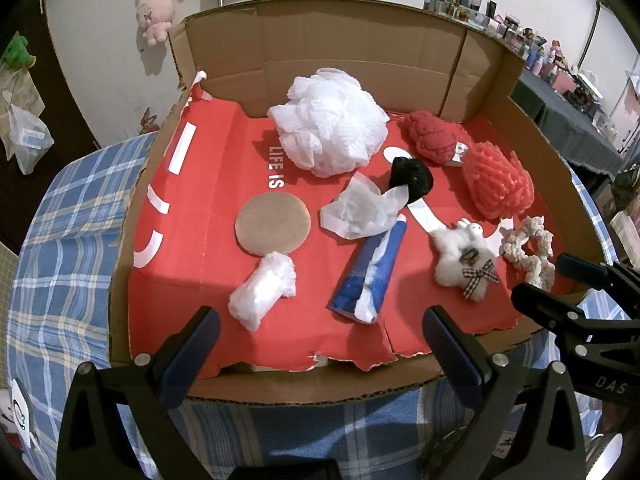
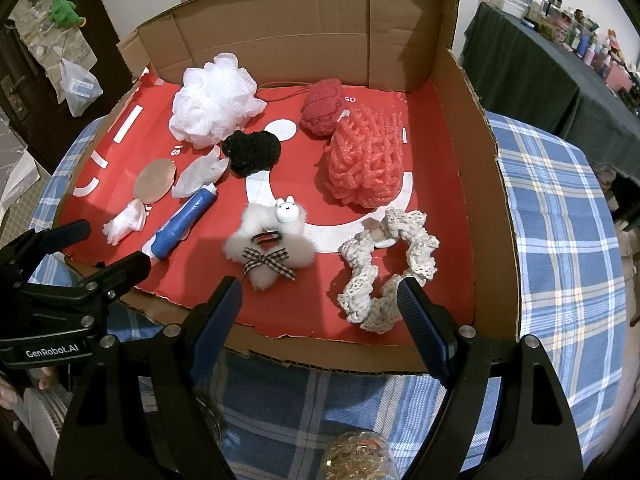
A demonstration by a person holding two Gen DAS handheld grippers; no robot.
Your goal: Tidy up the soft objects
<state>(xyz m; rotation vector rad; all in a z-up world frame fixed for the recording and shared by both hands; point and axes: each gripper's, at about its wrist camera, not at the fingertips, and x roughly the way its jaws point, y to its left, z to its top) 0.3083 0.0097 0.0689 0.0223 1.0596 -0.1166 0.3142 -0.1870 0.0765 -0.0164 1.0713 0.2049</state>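
Soft things lie on the red floor of an open cardboard box: a white mesh pouf, a dark red knit ball, a coral foam ball, a black knit piece, crumpled tissue, a blue tube, a white wad, a fluffy white clip with a bow, and a cream lace scrunchie. My left gripper is open and empty at the box's front edge. My right gripper is open and empty, just before the scrunchie and the fluffy clip.
A brown round pad lies left of the tissue. The box sits on a blue plaid tablecloth. A dark-covered side table with small items stands at the right. A glass jar shows below the right gripper.
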